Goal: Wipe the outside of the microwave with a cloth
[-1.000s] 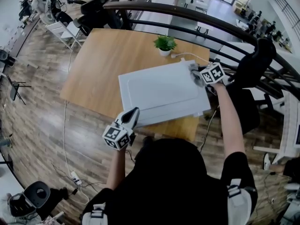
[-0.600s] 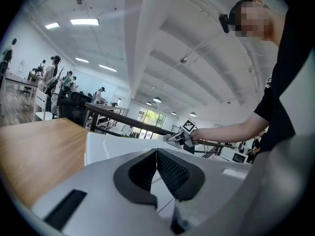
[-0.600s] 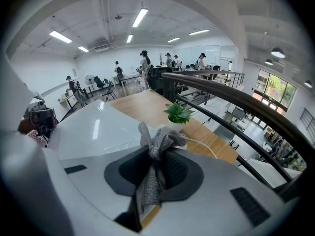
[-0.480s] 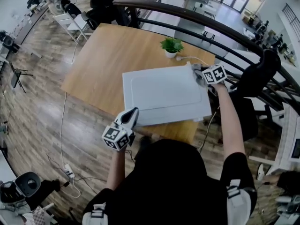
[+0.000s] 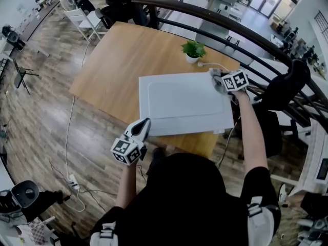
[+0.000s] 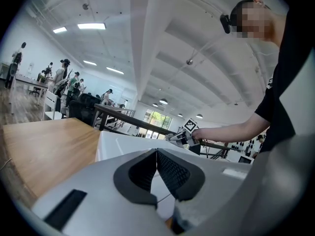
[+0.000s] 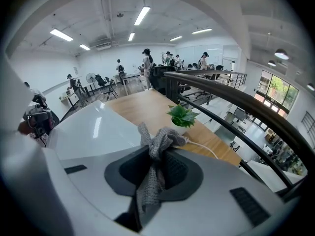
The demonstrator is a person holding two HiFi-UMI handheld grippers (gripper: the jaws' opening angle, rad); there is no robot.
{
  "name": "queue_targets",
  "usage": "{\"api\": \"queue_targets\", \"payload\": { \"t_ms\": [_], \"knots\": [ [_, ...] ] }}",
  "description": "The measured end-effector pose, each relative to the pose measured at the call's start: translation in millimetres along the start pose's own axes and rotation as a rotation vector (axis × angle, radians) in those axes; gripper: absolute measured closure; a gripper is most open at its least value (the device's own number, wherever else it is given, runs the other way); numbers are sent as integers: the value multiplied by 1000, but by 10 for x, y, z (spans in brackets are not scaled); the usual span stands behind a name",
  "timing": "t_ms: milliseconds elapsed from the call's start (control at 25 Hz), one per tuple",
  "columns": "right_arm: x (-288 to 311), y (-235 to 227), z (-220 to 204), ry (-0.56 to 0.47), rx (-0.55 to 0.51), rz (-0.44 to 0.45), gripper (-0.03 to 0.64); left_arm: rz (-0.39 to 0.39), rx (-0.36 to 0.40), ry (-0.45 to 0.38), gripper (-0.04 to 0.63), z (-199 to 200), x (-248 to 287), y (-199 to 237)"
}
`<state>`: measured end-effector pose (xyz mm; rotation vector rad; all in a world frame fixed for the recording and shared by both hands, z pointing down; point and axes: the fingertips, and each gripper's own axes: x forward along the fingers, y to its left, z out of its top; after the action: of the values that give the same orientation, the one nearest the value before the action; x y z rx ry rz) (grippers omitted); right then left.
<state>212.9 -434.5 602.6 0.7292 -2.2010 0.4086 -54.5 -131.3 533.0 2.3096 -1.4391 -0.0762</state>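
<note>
- Grey, coarse-knit cloth [image 7: 153, 149], bunched and pinched hard between the jaws of the right gripper [image 7: 158, 157]. A twisted tuft pokes out past the tips and a flat tail hangs down between the ribbed black pads. The tight clamp is probably there so the cloth does not slip under rubbing.
- The head view shows this gripper at the far right corner of the microwave [image 5: 182, 104], with the cloth down on the top panel. Judged to be working the top's edge.
- The microwave is a white box. Its top is smooth and faintly glossy, with a shallow pressed rectangle that has rounded corners. It stands on the near right part of a pale wooden table [image 5: 113, 60].
- Left gripper [image 5: 145, 125]: jaws together, nothing between them. It is held just off the microwave's near left corner, not touching, likely parked clear of the wiping.
- A small potted plant [image 5: 193, 50] in a white pot and a white cable [image 5: 218, 65] lie just beyond the worked corner, so strokes there want care.
</note>
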Motion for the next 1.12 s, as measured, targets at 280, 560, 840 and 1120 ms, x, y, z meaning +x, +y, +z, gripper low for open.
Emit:
{"api": "queue_targets", "payload": {
  "t_ms": [280, 560, 840, 1120],
  "knots": [
    [157, 218, 119, 2, -23, 36, 558, 12, -2, 0, 592, 3, -77, 32],
    [284, 451, 237, 12, -55, 59, 558, 34, 0, 0, 592, 15, -227, 158],
    [357, 641, 318, 12, -68, 76, 558, 32, 5, -8, 592, 55, -300, 180],
    [438, 793, 377, 4, -62, 90, 558, 36, 5, -7, 592, 53, -410, 253]
  ]
}}
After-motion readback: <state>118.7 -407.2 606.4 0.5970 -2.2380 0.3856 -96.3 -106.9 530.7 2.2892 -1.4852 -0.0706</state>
